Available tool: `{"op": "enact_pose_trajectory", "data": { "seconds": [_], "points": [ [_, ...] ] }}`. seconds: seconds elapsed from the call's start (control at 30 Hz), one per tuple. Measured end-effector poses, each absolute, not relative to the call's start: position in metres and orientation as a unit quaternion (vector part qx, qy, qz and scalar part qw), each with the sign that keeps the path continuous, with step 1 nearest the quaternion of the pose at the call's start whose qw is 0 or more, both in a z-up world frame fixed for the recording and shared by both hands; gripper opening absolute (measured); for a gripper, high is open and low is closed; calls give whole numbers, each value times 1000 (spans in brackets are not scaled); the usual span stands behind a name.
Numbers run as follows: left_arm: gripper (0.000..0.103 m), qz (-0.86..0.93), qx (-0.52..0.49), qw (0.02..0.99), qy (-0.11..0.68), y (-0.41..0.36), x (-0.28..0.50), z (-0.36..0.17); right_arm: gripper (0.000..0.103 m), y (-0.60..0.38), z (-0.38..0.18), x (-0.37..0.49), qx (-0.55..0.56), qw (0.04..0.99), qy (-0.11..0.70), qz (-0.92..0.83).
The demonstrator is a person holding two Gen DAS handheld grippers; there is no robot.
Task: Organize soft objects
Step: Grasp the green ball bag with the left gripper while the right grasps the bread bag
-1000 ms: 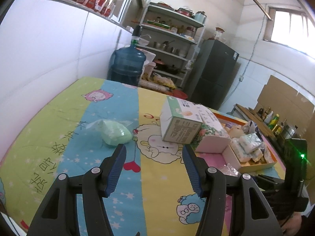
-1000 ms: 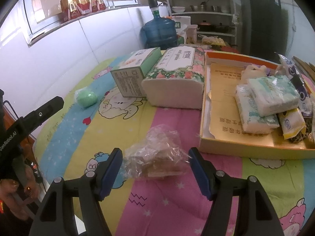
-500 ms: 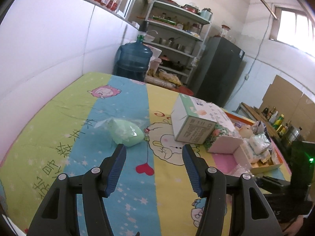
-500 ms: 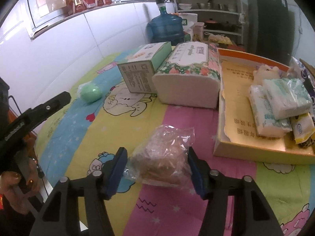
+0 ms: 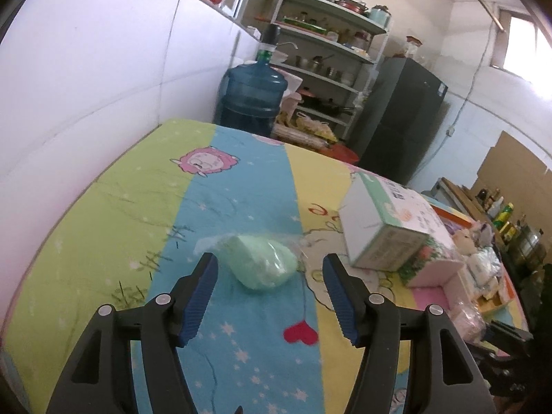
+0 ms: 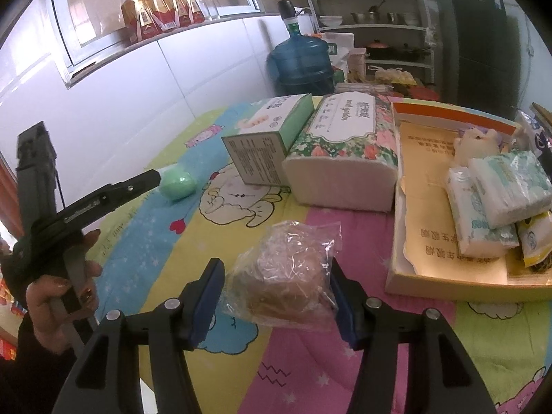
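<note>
green soft lump [image 5: 263, 265] lies dead ahead betw. spread pads of l gripper [image 5: 269, 298], jaws just opening, not touching; long axis crosswise.

r gripper [image 6: 276, 296] jaws just closing, brackets bagged brown item [image 6: 286, 284], pads at its sides; pinch unclear.

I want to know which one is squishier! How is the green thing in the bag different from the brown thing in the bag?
The green sponge is a smooth, pale green lump; the brown sponge is tan and blockier. The green sponge's wrap lies close around it, while the brown sponge's bag is loose and crinkly. The green one lies on the blue stripe, ahead of the open left gripper; the brown one, on the pink stripe, is squeezed by the right gripper. Both are in clear plastic.
</note>
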State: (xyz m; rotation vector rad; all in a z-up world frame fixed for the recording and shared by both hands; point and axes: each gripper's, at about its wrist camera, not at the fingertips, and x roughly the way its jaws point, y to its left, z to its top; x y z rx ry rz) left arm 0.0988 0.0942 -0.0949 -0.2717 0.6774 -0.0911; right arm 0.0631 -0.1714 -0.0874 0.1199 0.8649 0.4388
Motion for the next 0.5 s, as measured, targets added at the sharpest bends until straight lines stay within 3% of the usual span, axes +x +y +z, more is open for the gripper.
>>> {"op": "enact_pose_trajectory", "data": {
  "seconds": [0.17,0.5],
  "points": [
    [65,-65,-87,942,317,95,117,-80,58,-172,-87,67,59,884,413,210],
    [65,-289,79,892,337,102,153,-88,58,-183,-85,78,68,886,412,200]
  ]
}}
